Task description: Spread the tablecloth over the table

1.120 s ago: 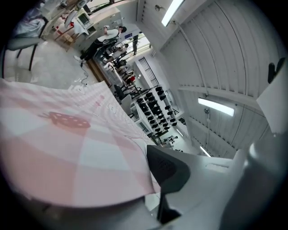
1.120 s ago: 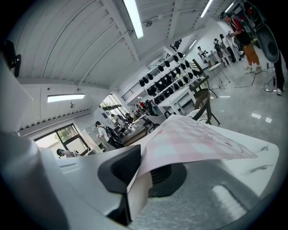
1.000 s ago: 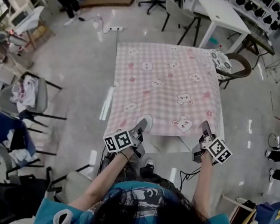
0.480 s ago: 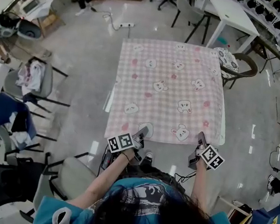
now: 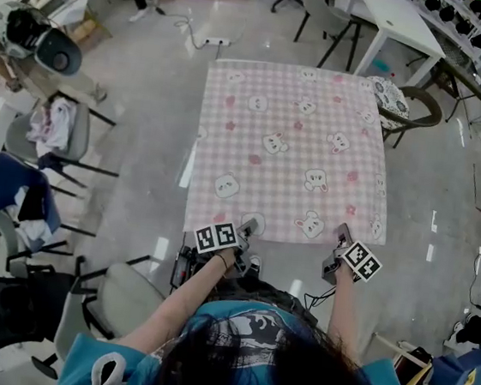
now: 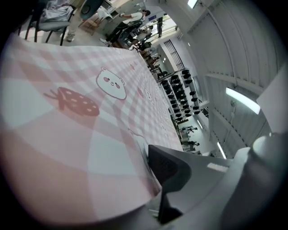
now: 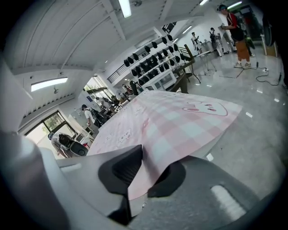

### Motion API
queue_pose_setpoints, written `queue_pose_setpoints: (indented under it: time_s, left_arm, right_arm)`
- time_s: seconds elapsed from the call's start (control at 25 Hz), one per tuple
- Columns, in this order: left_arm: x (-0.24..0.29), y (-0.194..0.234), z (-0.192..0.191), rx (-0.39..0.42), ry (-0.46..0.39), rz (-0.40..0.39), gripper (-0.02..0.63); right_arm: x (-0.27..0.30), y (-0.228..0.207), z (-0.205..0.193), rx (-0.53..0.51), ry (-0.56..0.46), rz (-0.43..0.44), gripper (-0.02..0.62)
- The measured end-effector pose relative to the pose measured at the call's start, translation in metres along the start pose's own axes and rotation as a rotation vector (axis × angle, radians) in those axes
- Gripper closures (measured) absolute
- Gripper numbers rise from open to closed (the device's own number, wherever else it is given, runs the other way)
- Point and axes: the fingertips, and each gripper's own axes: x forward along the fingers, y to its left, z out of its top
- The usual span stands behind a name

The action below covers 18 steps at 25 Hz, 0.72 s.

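Observation:
The pink checked tablecloth (image 5: 288,150), printed with bears, lies spread flat over the table, which is hidden under it. Both grippers hold its near edge. My left gripper (image 5: 250,225) has the near left corner; in the left gripper view the cloth (image 6: 90,134) runs in over the dark pad (image 6: 168,166), and the left gripper (image 6: 150,155) has its jaws opening with the cloth between them. My right gripper (image 5: 341,232) is at the near right corner. In the right gripper view the cloth (image 7: 180,121) is pinched between the pads of the right gripper (image 7: 146,157), whose jaws are also opening.
Chairs with clothes on them (image 5: 57,136) and a blue chair (image 5: 16,196) stand at the left. A cushioned chair (image 5: 397,102) touches the table's far right corner, with a white table (image 5: 389,23) behind it. A grey chair (image 5: 124,304) is beside the person.
Both grippers came down and back toward the person with the cloth's near edge. The white table edge that showed in front of the cloth is now covered.

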Motion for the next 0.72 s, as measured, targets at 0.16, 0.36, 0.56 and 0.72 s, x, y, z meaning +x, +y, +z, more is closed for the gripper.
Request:
queue_pose_setpoints:
  time_s: [0.16,0.36,0.56,0.72]
  left_arm:
    - [0.003,0.013,-0.003,0.005,0.035,0.038,0.548]
    - [0.001,0.02,0.005,-0.061,0.017,0.05,0.552]
    - [0.003,0.011,0.008,-0.053,0.028,0.034,0.534]
    - [-0.001,-0.006,0.001,-0.091,0.092,-0.044,0.316]
  right_arm:
    - [0.007,-0.008,-0.012,0.038,0.012,-0.037,0.563]
    - [0.013,-0.008,-0.02,0.068,0.024,-0.063,0.56]
    - [0.009,-0.01,-0.015,0.06,0.029,-0.086,0.506]
    - [-0.003,-0.006,-0.014,0.002,0.06,-0.071,0.444]
